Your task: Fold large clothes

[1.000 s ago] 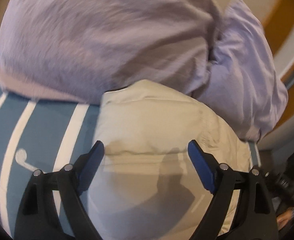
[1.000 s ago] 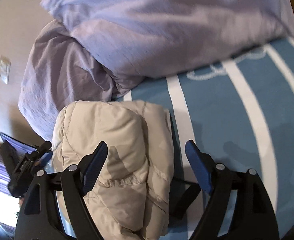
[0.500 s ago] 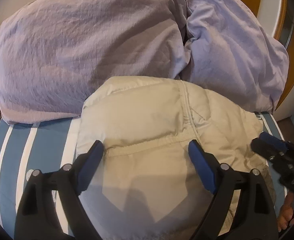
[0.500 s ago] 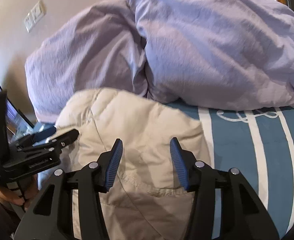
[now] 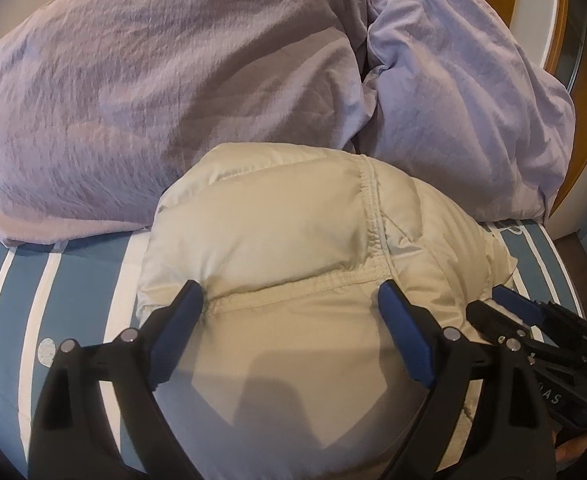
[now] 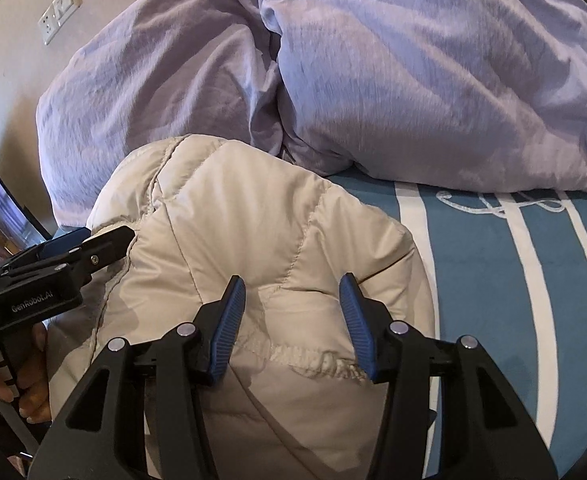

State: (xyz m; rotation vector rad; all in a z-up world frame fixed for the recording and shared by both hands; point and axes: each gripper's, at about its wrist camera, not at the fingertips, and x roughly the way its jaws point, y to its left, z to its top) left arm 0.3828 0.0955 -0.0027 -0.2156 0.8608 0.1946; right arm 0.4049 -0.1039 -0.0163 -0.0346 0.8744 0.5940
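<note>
Left wrist view, from left to right: a blue-and-white striped bedsheet [image 5: 33, 300], then the left gripper [image 5: 291, 312], spread wide and holding nothing, above a cream puffer jacket [image 5: 277, 240] lying bundled on the sheet against two lilac pillows [image 5: 153, 80]; at the far right the right gripper [image 5: 509, 300] edges in beside the jacket. In the right wrist view that gripper [image 6: 293, 304] is partly spread over an elasticated hem, empty. The jacket looks light, puffy and springy, with a smooth shell that may slip; it would likely rebound after pressing. A stitched seam or the gathered hem seems the surest place to pinch.
</note>
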